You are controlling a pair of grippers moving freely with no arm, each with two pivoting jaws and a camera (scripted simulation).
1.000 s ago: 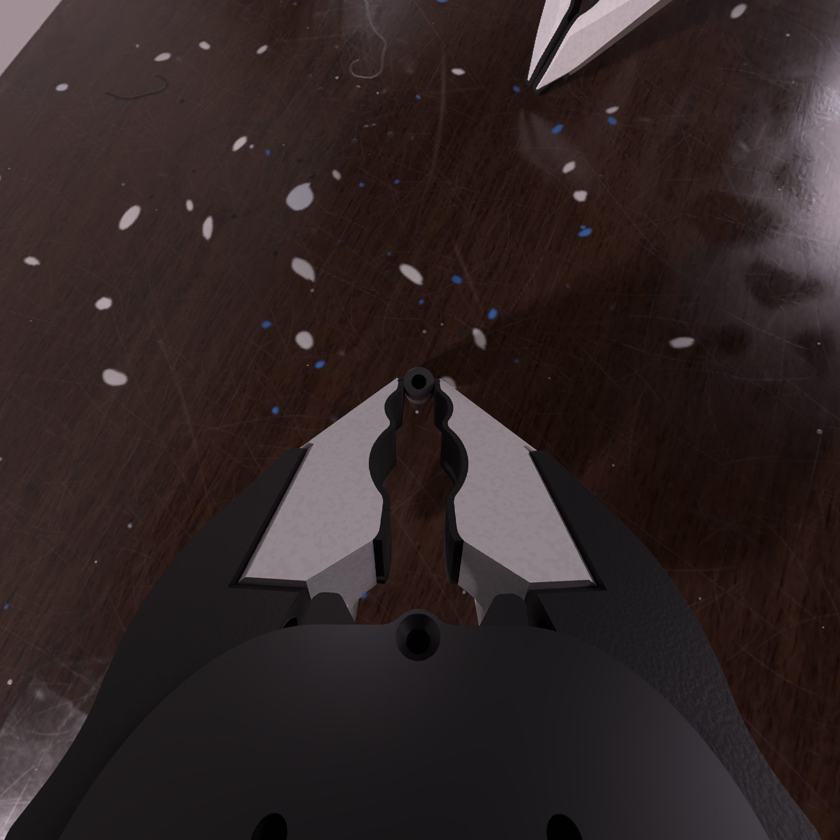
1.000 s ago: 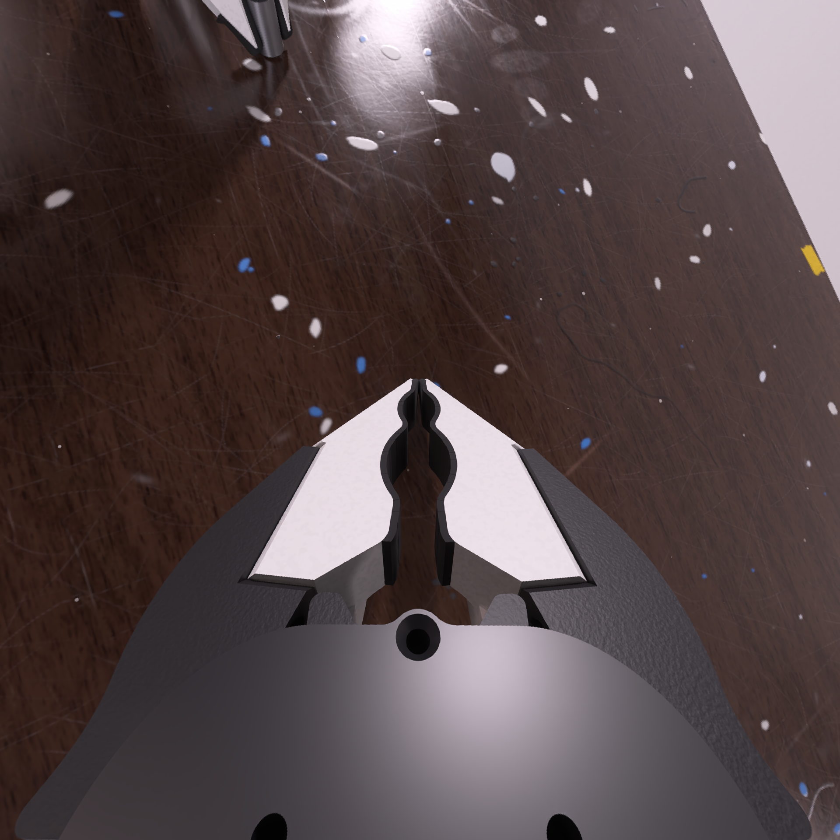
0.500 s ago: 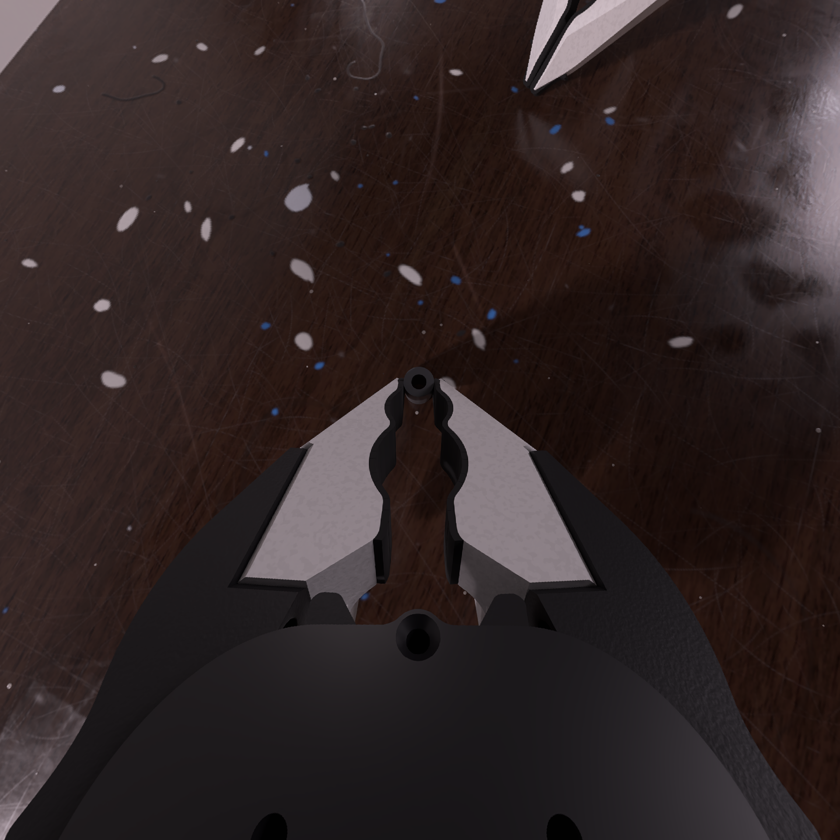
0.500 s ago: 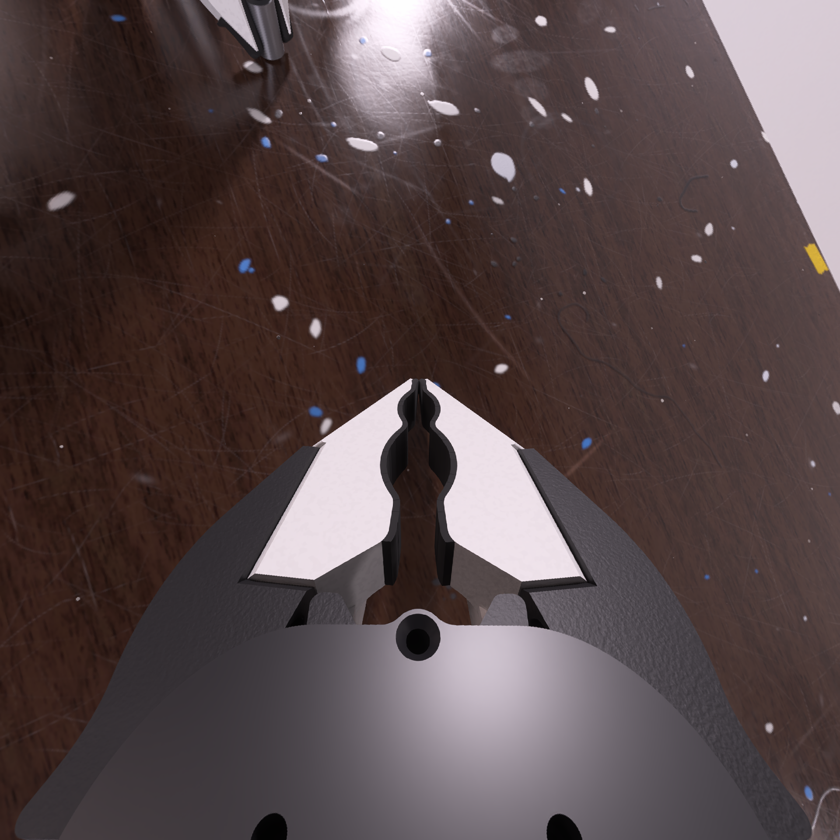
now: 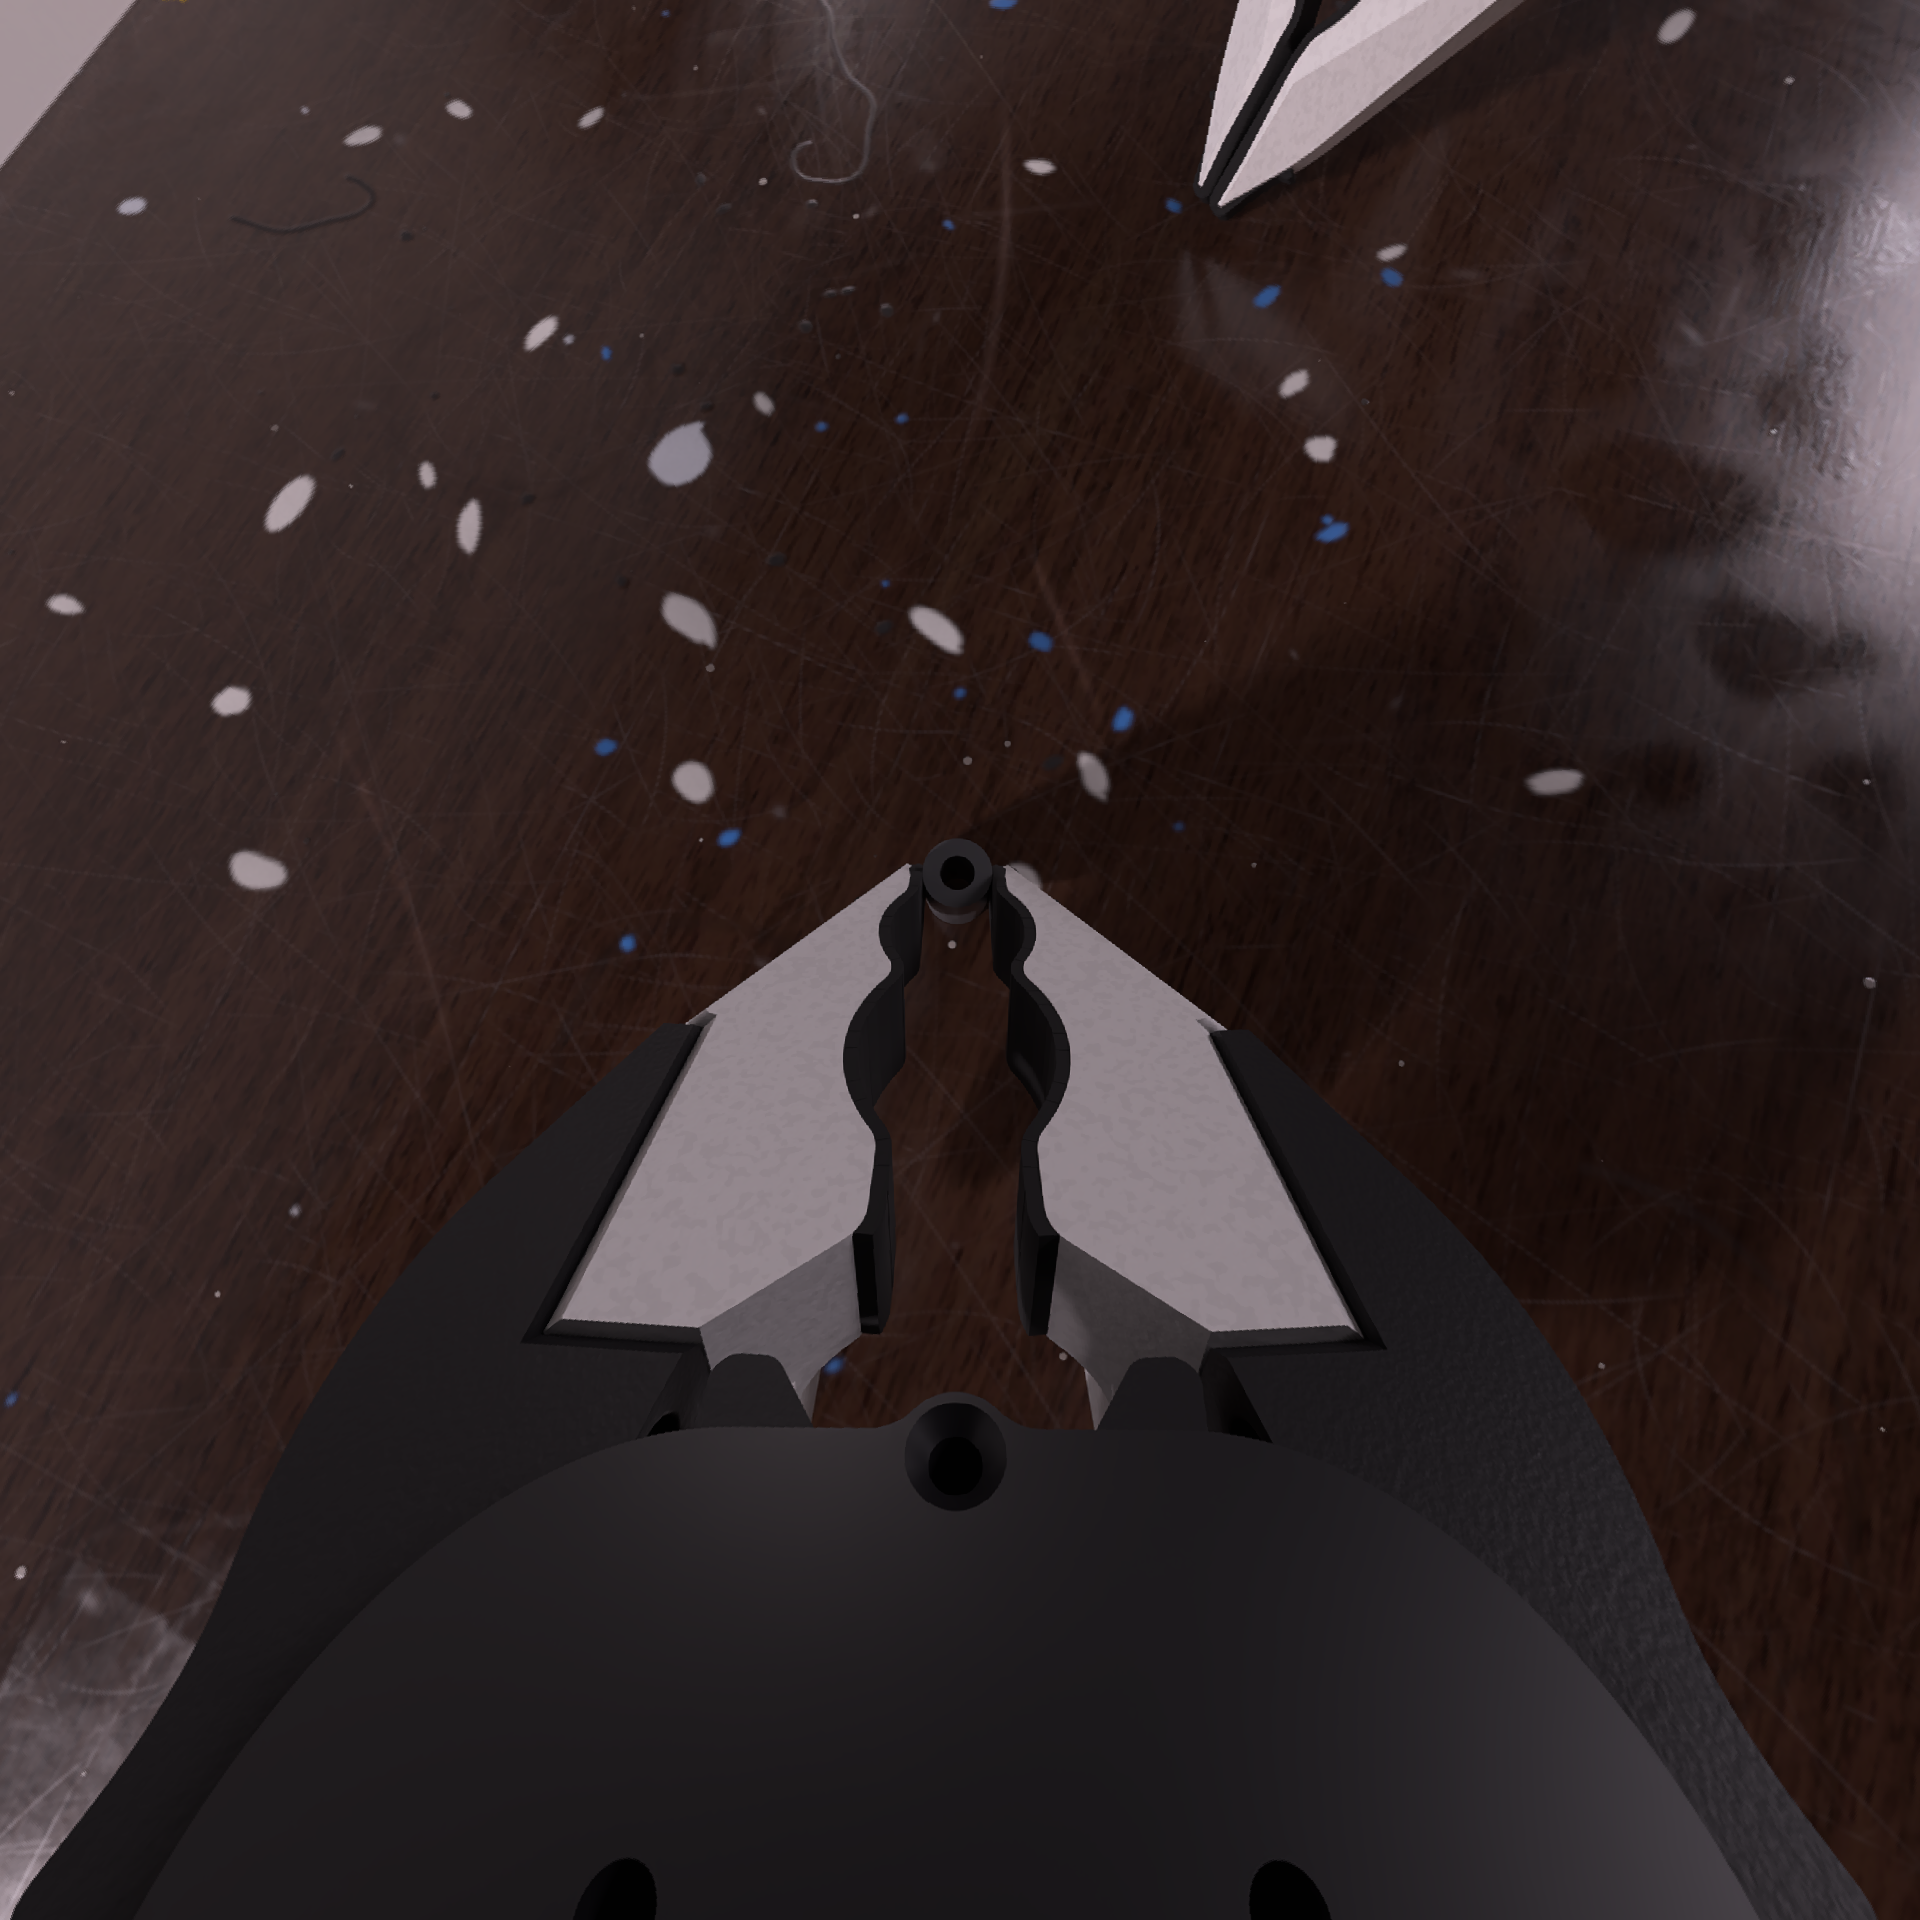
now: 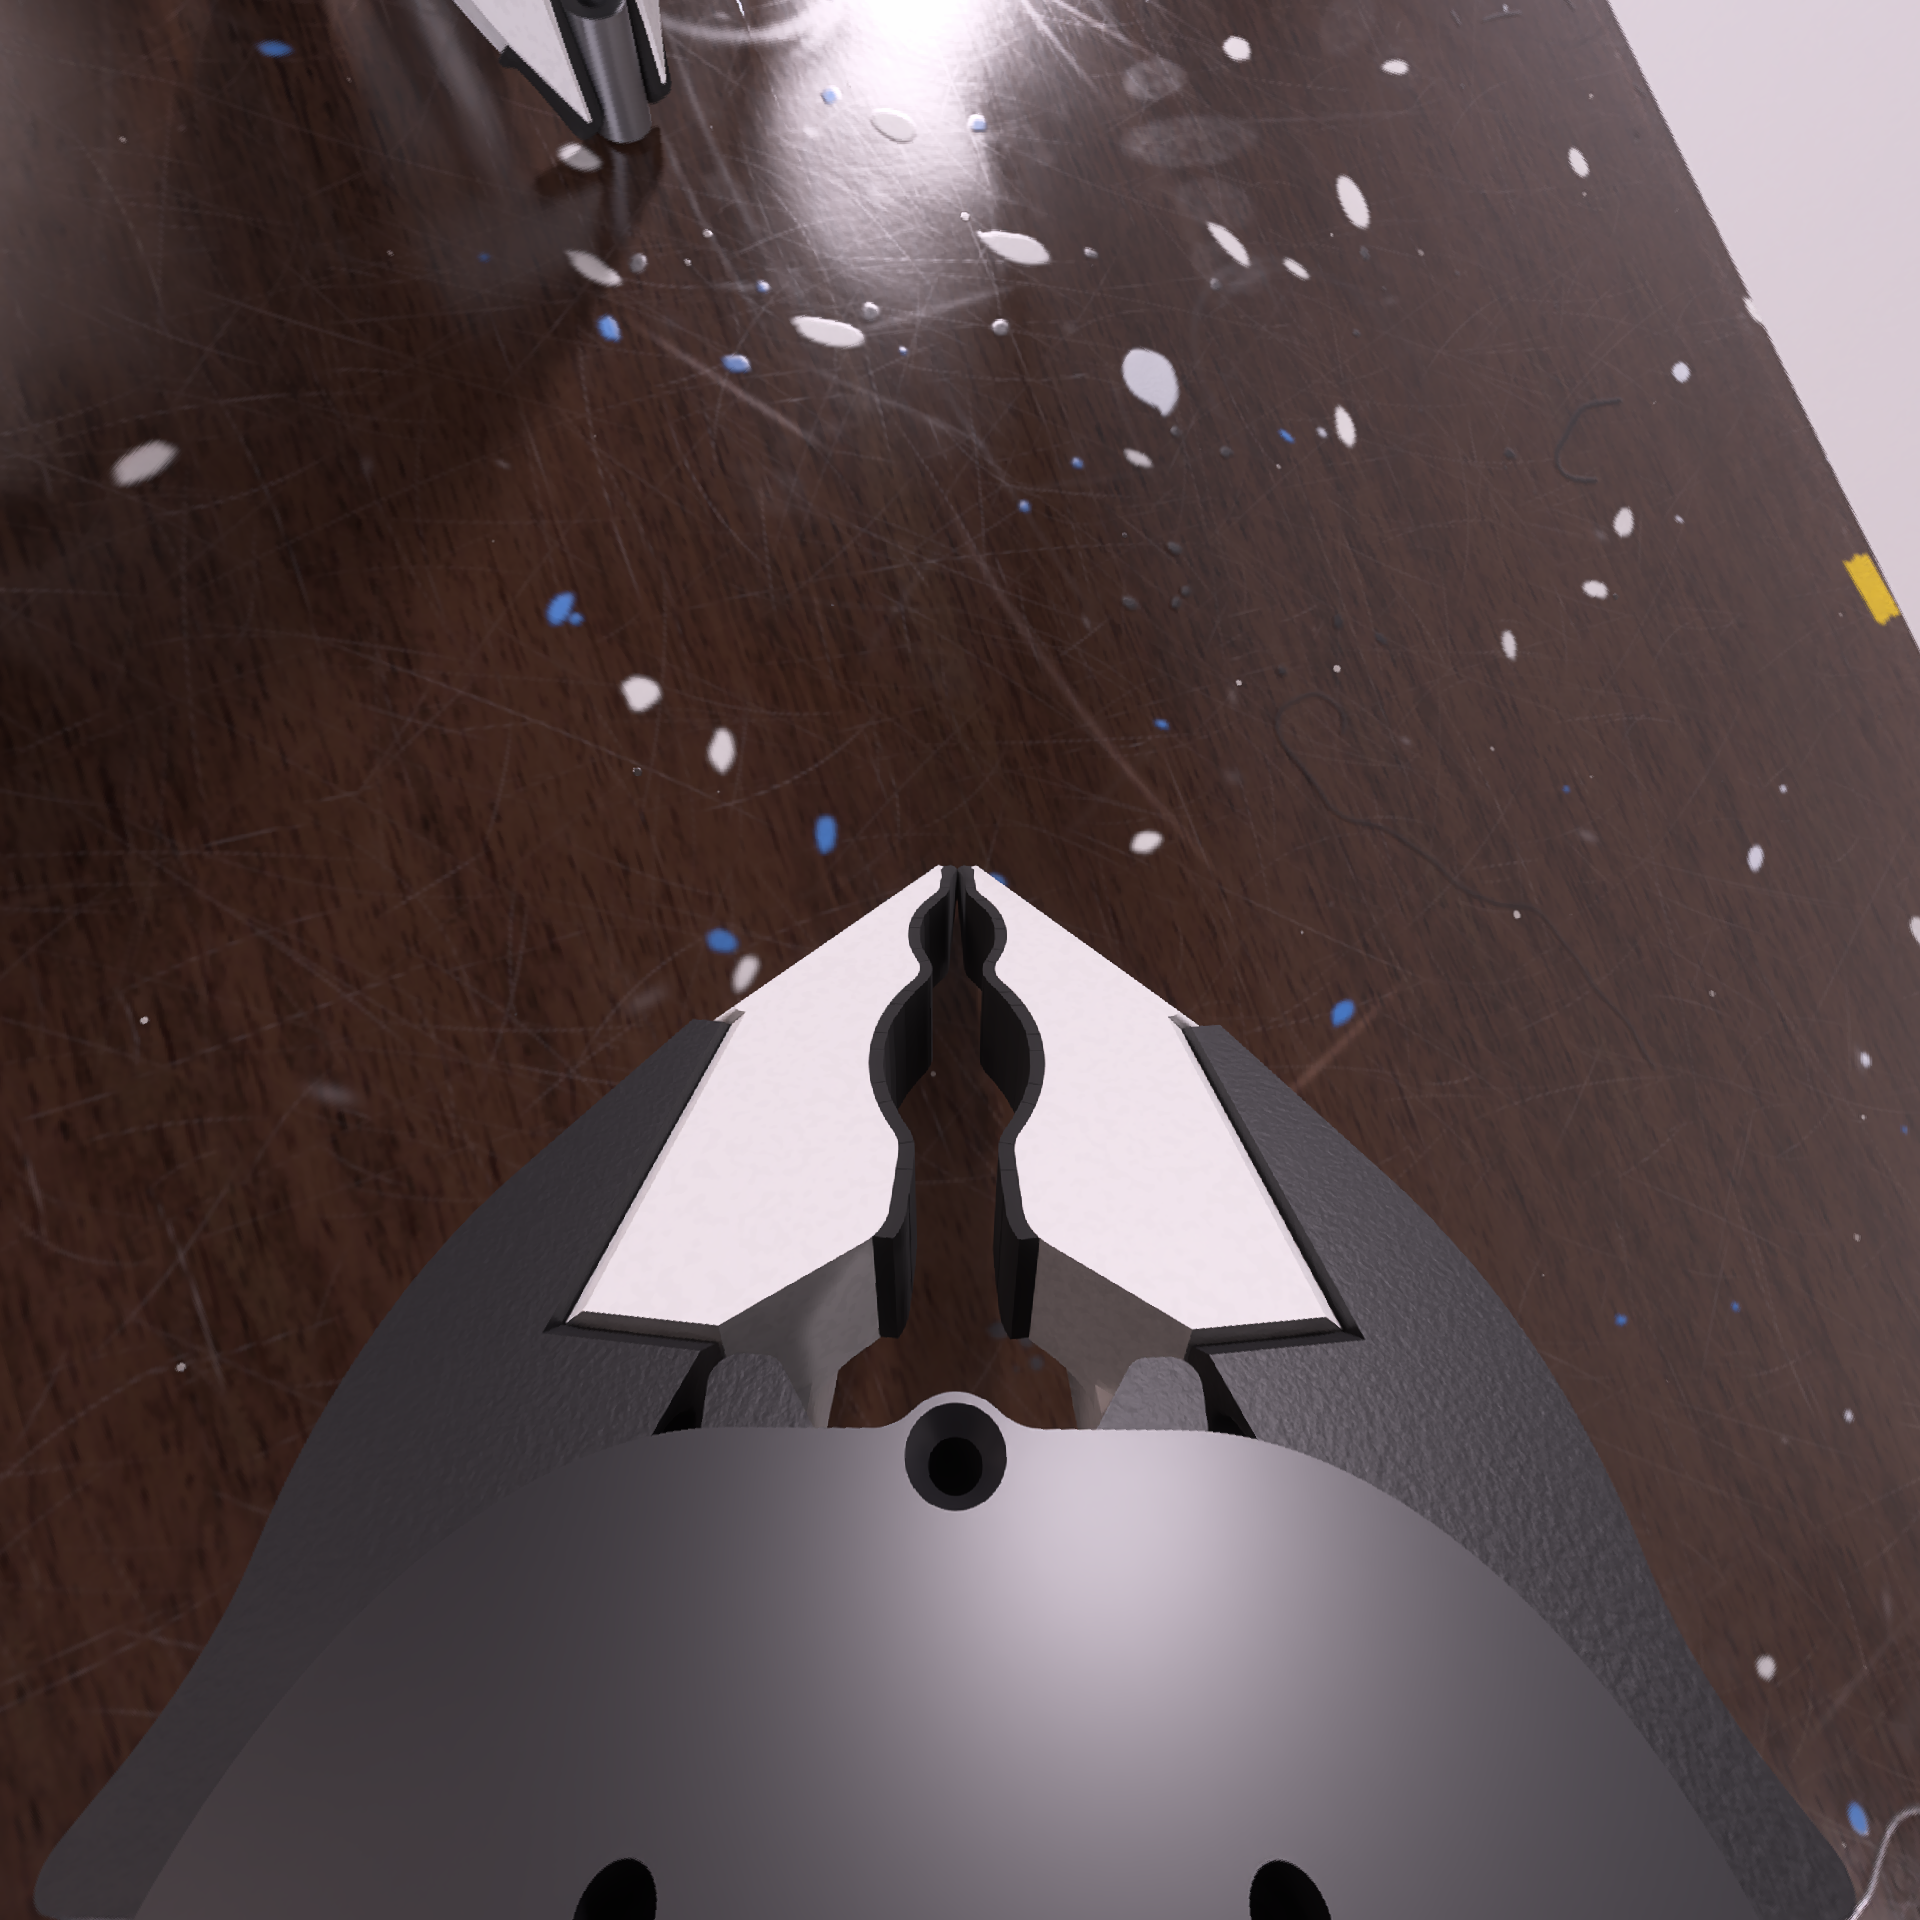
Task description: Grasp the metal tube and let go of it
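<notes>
The metal tube [image 5: 957, 881] is a short grey cylinder seen end-on in the left wrist view, clamped between the tips of my left gripper [image 5: 957, 894]. The right wrist view shows the same tube [image 6: 615, 94] upright at the top left, held by the left gripper's fingers [image 6: 540, 52] with its lower end just above the dark wooden table [image 6: 416, 831]. My right gripper [image 6: 957, 878] is shut and empty, hovering over the table. Its tips also show at the top right of the left wrist view [image 5: 1231, 192].
The table [image 5: 416, 935] is dark brown wood flecked with white and blue paint spots. Its pale edge runs along the right of the right wrist view [image 6: 1818, 364], with a small yellow tab [image 6: 1872, 592]. Another edge shows at the top left of the left wrist view [image 5: 42, 114].
</notes>
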